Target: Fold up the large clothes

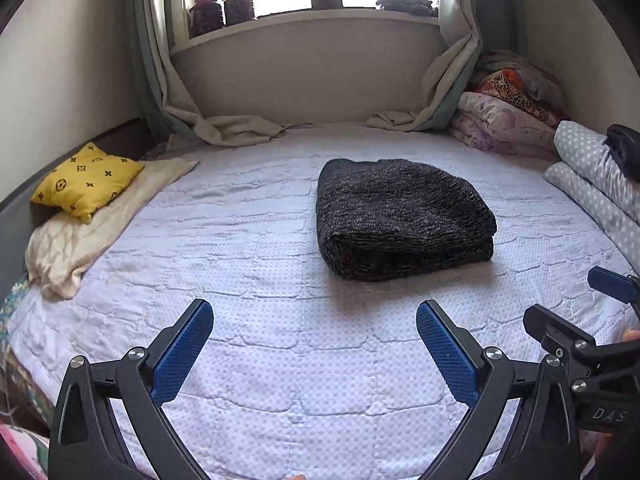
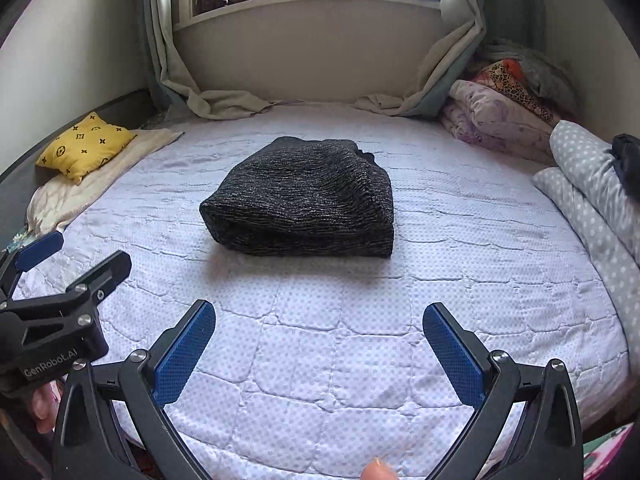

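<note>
A dark grey knitted garment lies folded into a thick rectangle in the middle of the bed; it also shows in the right wrist view. My left gripper is open and empty, held above the near part of the bed, well short of the garment. My right gripper is also open and empty, at the same distance in front of it. Each gripper shows at the edge of the other's view: the right one and the left one.
The bed has a pale quilted cover. A yellow cushion and a cream blanket lie at the left. Folded quilts and dotted pillows are stacked at the right. Curtains and a windowsill with jars are behind.
</note>
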Tool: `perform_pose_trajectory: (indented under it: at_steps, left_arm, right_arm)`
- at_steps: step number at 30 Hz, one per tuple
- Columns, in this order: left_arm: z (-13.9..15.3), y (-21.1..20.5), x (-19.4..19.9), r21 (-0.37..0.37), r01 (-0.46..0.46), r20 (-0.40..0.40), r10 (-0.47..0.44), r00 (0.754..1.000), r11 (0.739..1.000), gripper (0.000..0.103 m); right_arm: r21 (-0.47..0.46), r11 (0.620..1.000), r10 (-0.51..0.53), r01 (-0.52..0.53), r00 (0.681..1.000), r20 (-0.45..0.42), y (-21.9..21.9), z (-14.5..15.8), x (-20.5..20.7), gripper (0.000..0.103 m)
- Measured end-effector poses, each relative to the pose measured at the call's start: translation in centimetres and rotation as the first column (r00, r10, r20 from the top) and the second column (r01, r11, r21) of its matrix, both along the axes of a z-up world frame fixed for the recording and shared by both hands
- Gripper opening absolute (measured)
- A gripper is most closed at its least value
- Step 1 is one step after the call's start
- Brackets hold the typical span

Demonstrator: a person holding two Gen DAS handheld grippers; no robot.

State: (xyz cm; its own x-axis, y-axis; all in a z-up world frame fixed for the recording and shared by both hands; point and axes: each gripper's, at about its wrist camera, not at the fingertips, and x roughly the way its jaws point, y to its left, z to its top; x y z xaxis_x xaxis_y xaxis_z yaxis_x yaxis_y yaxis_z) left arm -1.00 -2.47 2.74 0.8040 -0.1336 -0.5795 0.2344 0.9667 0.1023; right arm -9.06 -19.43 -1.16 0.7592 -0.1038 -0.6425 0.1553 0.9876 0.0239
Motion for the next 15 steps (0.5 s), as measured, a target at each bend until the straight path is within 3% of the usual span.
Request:
perform_pose_trajectory:
  at_steps: [15]
  left_arm:
    - [-0.87,-0.08,0.81,-0.012,-0.010,-0.038,0.010,0.999,1.000,0.103]
  right_arm:
    - [0.029,1.000,-0.006,0.006,1.000,-0.021,-0.74,-0.62,0.44,0.103]
